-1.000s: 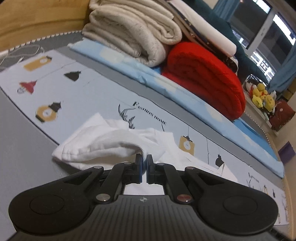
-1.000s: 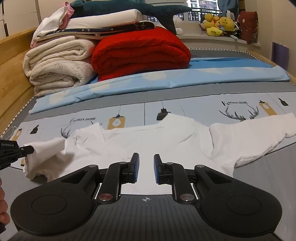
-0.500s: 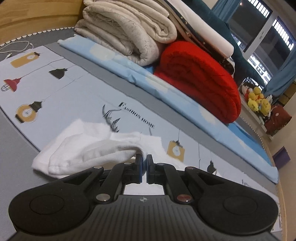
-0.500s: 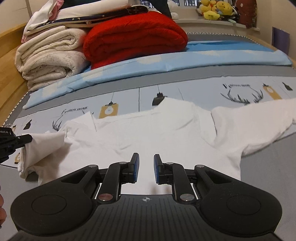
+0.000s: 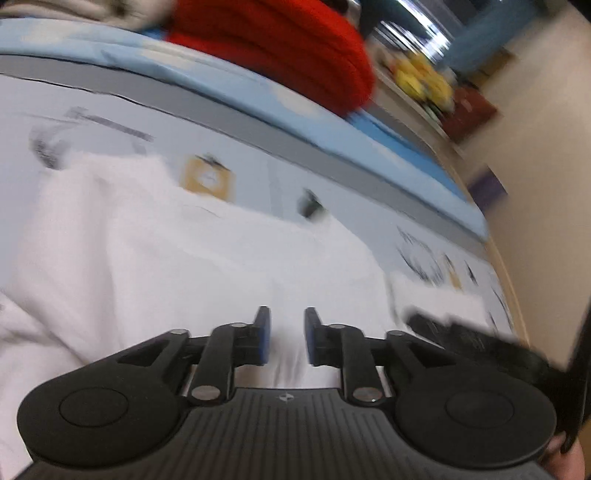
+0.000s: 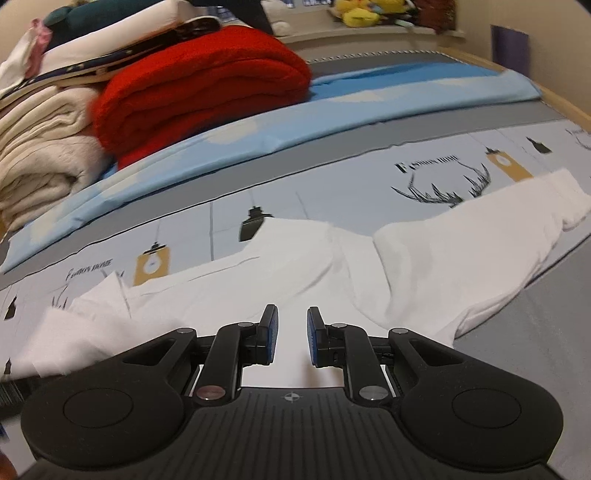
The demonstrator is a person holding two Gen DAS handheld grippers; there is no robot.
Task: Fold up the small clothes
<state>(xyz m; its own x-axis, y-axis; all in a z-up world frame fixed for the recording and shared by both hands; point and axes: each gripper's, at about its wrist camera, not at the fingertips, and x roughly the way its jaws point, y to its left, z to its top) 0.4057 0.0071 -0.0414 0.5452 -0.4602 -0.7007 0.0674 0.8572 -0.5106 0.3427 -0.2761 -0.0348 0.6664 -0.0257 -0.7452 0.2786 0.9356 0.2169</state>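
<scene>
A white long-sleeved top (image 6: 295, 273) lies spread on the patterned bedsheet (image 6: 369, 177). Its right sleeve (image 6: 480, 236) stretches out to the right; its left sleeve (image 6: 85, 325) is bunched at the left. In the blurred left wrist view the top (image 5: 184, 266) fills the foreground. My left gripper (image 5: 286, 336) is open and empty just above the cloth. My right gripper (image 6: 291, 336) is open and empty over the top's lower middle. The other gripper's dark tip (image 5: 461, 336) shows at the right of the left wrist view.
A folded red blanket (image 6: 199, 85) and cream blankets (image 6: 40, 147) are stacked at the back on a light blue sheet (image 6: 332, 107). Yellow plush toys (image 6: 362, 11) sit on the far ledge. A wooden bed frame (image 6: 561, 99) edges the right side.
My left gripper has opened and let go of the left sleeve, and has swung right over the top's body. My right gripper has moved forward and tilted, still open.
</scene>
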